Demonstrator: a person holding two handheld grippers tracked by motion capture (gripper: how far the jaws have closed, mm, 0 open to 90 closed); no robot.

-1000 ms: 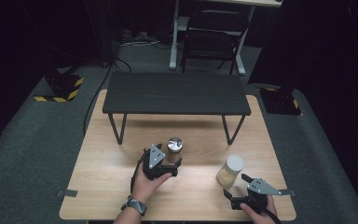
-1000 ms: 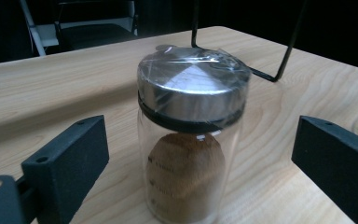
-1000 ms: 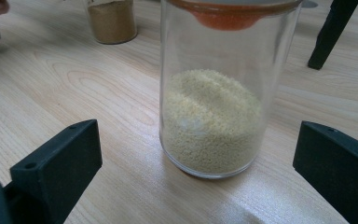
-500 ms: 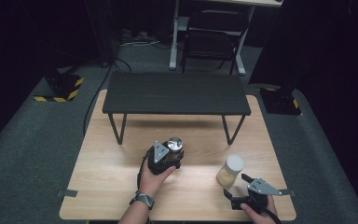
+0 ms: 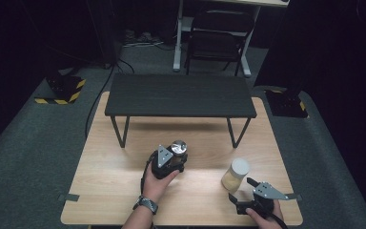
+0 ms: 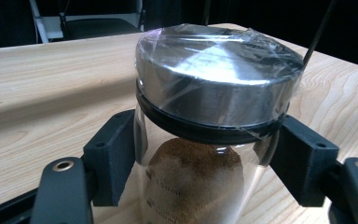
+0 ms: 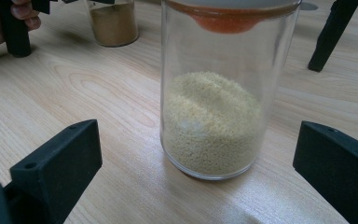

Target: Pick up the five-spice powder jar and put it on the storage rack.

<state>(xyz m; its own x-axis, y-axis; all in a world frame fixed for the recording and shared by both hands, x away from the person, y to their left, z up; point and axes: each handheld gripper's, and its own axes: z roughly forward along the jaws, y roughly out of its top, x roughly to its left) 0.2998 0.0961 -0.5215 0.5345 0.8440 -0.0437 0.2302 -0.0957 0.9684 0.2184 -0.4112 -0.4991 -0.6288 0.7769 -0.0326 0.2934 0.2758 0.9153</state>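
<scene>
Under dim light, pale wooden table (image 5: 105, 191)

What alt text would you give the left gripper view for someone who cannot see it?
A glass jar of brown powder, its steel lid wrapped in clear film, is clamped just under the lid by the left claw. It stands on a light wooden table.

In the left gripper view, the brown jar (image 6: 205, 140) is cut off at the bottom edge, its base unseen. In the right gripper view, the grain jar (image 7: 223, 88) loses its lid at the top edge. Printed marks on the brown jar are too faint to read.
</scene>
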